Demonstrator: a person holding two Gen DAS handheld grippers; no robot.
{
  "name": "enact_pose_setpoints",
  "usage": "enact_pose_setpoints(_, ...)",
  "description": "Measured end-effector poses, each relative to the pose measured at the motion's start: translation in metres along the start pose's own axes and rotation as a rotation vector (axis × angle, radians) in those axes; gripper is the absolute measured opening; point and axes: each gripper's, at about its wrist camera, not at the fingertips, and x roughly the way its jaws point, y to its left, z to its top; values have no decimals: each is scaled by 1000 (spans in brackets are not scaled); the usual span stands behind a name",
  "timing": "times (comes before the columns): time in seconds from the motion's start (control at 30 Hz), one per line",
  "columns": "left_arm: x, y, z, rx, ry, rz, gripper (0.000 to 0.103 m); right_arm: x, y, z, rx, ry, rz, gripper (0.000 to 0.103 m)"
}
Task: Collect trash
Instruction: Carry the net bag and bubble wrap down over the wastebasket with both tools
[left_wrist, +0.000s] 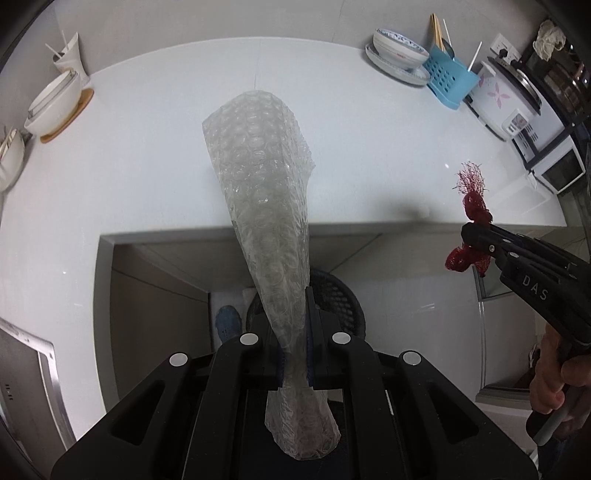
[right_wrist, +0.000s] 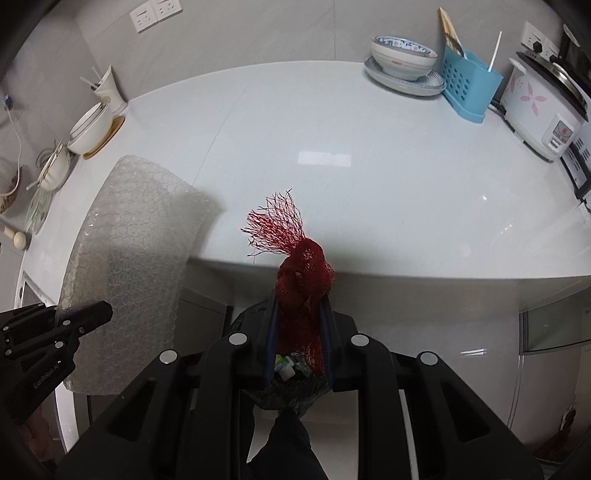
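Left tool "GenRobot.AI" pinches bubble wrap; right tool "DAS" clamps red netting.

White counter with bowls, rice cooker.

White countertop (glossy), grey tiled wall
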Motion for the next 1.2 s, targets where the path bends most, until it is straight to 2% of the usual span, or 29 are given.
enact_pose_setpoints(0.47,43,-1,-45,-1,112,12,7,41,11,-61,-39,100,28,18)
enact_pose_setpoints(0.67,90,4,-58,-18,178,-19,7,66,10,-75,-38,131,44,18)
enact_pose_setpoints(0.77,118,9,-64,-40,215,-9,7,82,7,-80,-30,148,41,18)
enact_pose_setpoints(0.9,146,15,-69,-81,226,-22,7,106,3,-88,-15,167,52,18)
enact_pose_setpoints(1.2,203,16,-74,-73,251,-4,7,147,-7,-106,25,201,60,18)
